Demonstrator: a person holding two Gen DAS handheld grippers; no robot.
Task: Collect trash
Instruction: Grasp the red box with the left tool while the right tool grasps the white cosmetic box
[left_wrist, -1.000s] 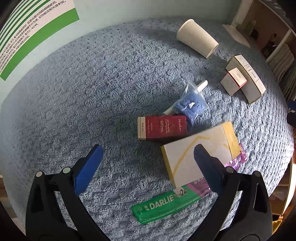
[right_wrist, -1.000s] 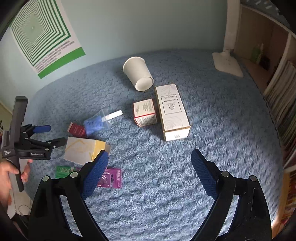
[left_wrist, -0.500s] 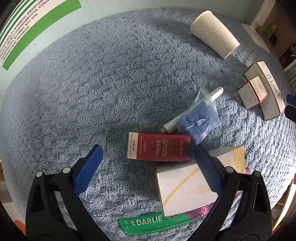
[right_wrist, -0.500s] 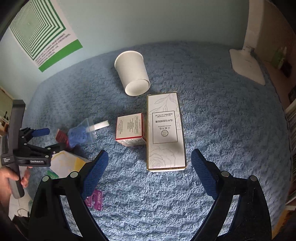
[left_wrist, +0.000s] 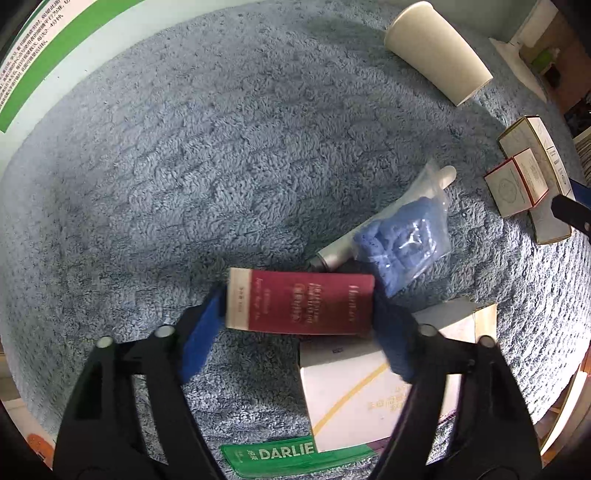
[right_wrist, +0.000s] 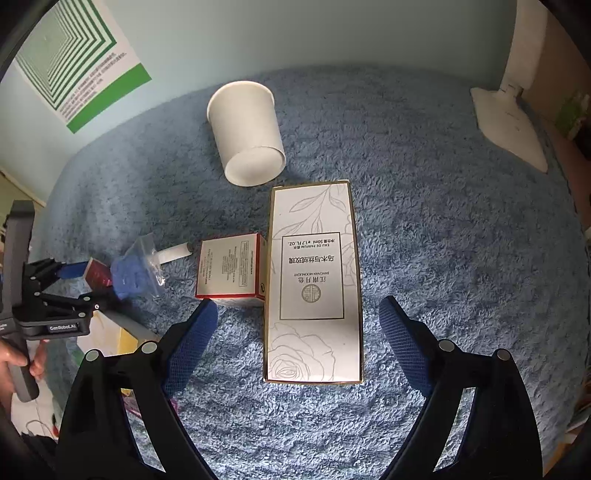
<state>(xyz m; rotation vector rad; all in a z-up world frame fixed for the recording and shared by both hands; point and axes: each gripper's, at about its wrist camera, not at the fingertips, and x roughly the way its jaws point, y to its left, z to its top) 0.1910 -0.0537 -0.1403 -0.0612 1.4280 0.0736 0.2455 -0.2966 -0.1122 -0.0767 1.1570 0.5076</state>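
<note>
**A:** So what changed in the last second? Both rigs dropped in close. The right hand-held gripper (right_wrist: 295, 325) was way back from the blue carpet (right_wrist: 443, 240) a moment ago; now it straddles the tall white perfume box (right_wrist: 314, 280), jaws closing, pads not on it yet.

**B:** And the left hand-held gripper (left_wrist: 299, 325)?

**A:** Same deal. It slid over from the yellow-and-white box (left_wrist: 369, 384) and now has the dark red carton (left_wrist: 299, 302) between its blue pads, jaws closing. The left pad looks right at the carton's end, but it's blurry, so I can't call it a firm grip. Carton's flat on the carpet.

**B:** So two pickups starting at once, nothing collected yet?

**A:** That's my read. The paper cup (right_wrist: 247, 136), bagged blue stuff (left_wrist: 402, 236) and small red-trimmed box (right_wrist: 229, 269) sit untouched.

**B:** Any readable labels?

**A:** Perfume box says "EAU DE PARFUM", "50ml", "1.7 FL.OZ" and "PANGNAN MOONLIGHT", seen upside down. Green pack (left_wrist: 284, 454): "DARLIE". The left rig's body reads "GenRobot.AI". The red carton's text is too smeared.
</note>
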